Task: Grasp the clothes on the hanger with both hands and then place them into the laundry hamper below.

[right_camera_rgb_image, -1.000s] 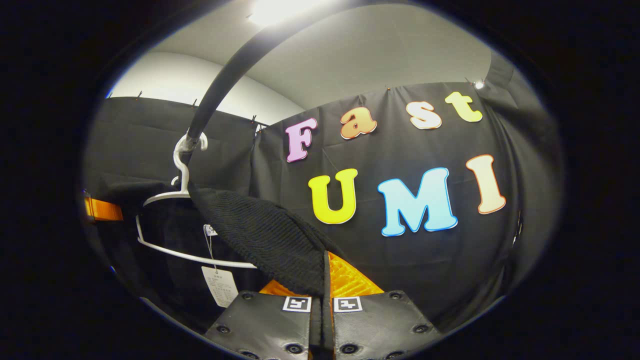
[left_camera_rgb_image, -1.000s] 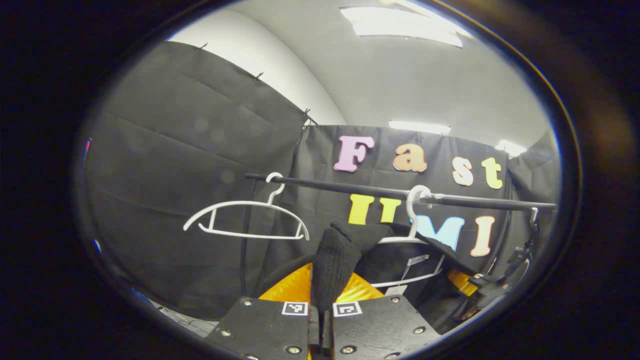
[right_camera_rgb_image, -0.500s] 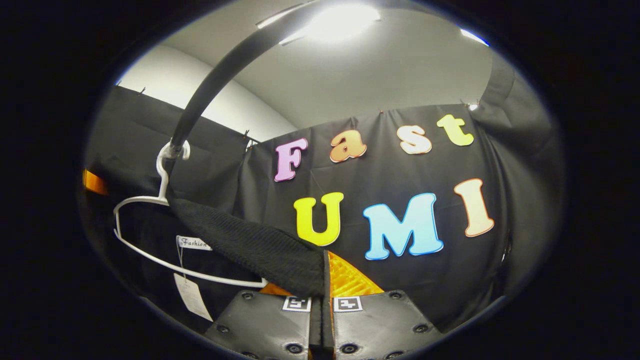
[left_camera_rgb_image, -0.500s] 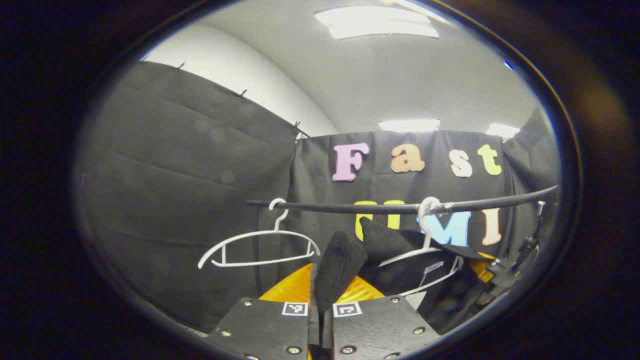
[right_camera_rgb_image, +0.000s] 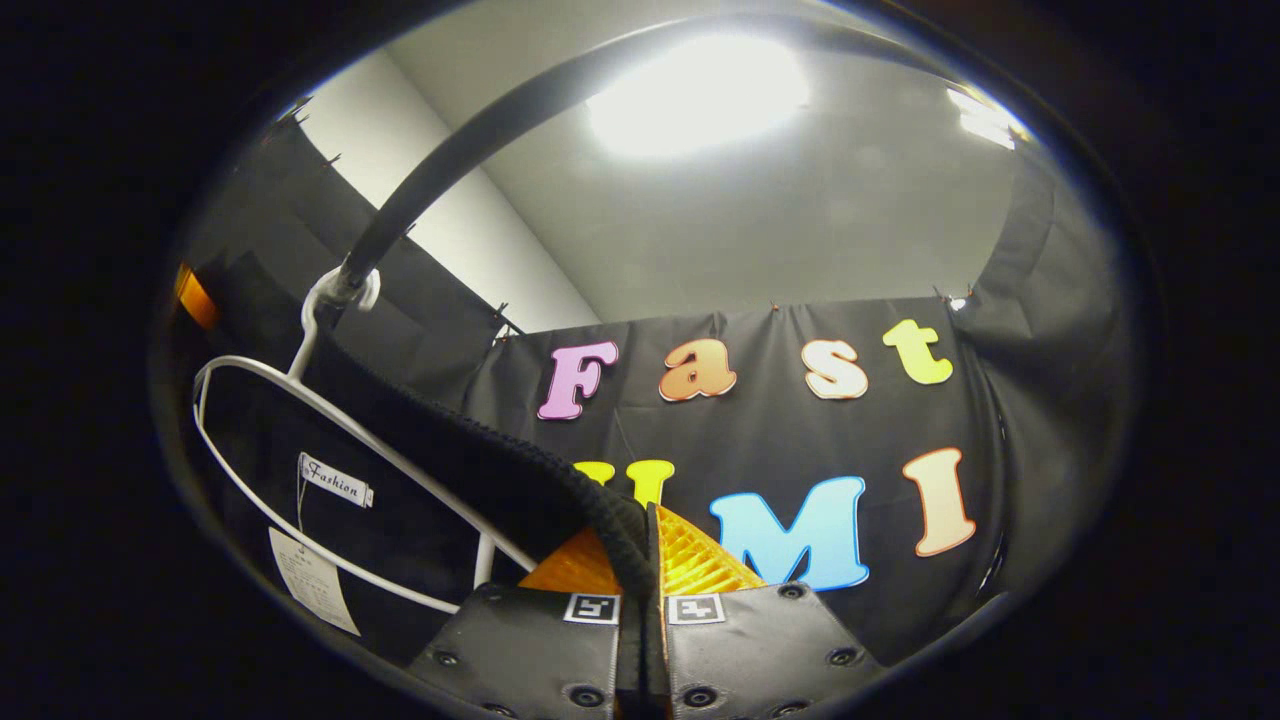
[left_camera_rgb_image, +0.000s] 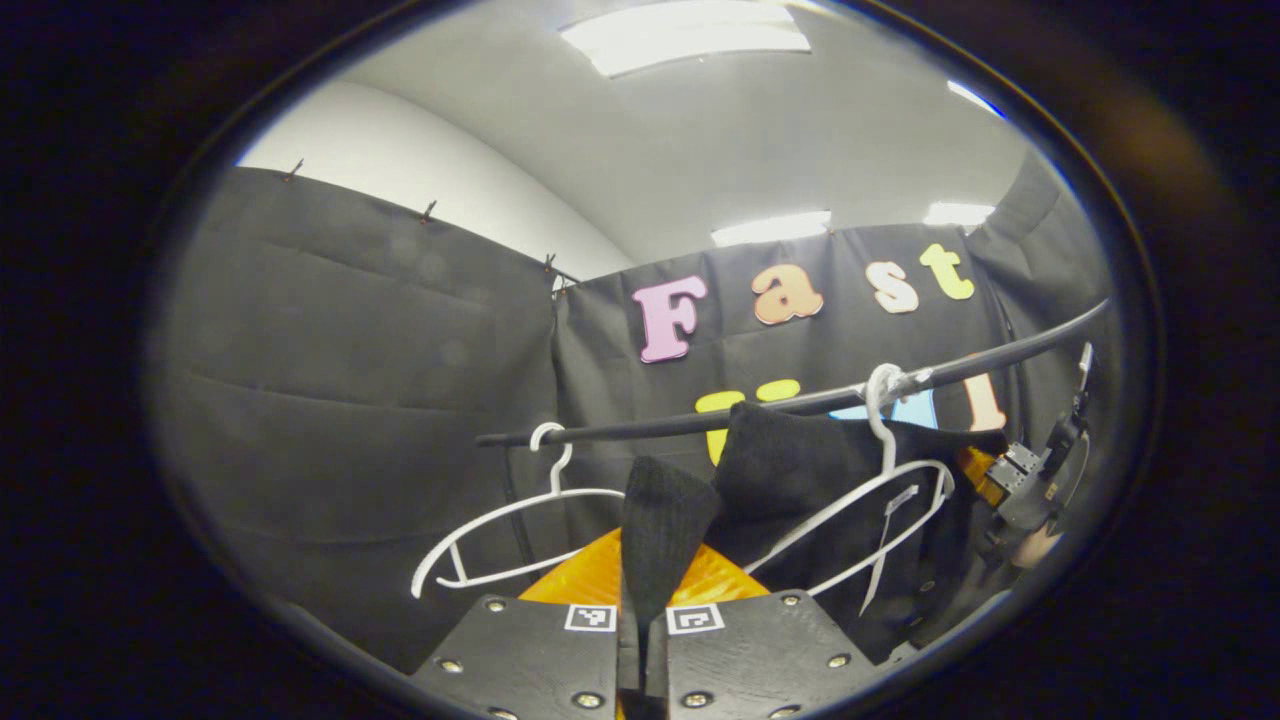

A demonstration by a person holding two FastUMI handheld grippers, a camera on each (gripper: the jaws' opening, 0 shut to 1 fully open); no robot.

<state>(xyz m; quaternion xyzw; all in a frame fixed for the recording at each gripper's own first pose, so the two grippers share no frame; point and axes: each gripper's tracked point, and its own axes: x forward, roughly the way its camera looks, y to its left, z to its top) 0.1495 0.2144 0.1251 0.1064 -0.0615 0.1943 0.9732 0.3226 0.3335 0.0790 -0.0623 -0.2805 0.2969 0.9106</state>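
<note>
Both grippers clenched on the black knit garment [left_camera_rgb_image: 800, 470]: left gripper [left_camera_rgb_image: 642, 618] pinches one shoulder fold between its fingers, right gripper [right_camera_rgb_image: 643, 600] pinches the other shoulder edge, and I can see that right gripper at the far end of the rail [left_camera_rgb_image: 760, 408] in the left gripper view. Change over the last second: both cameras have pitched up, and the white hanger [left_camera_rgb_image: 865, 515] carrying the garment has swung from roughly level to steeply tilted, its hook still on the rail. The left shoulder now looks peeled off the hanger arm; the right side still drapes over it in the right gripper view, neck label and hang tag [right_camera_rgb_image: 312, 590] dangling inside. The empty hanger [left_camera_rgb_image: 500, 535] beside it has swung a bit too. My read: lift-off is about half done, garment not free yet. Hamper not reached; next I need to clear the hanger arm, then lower.
</note>
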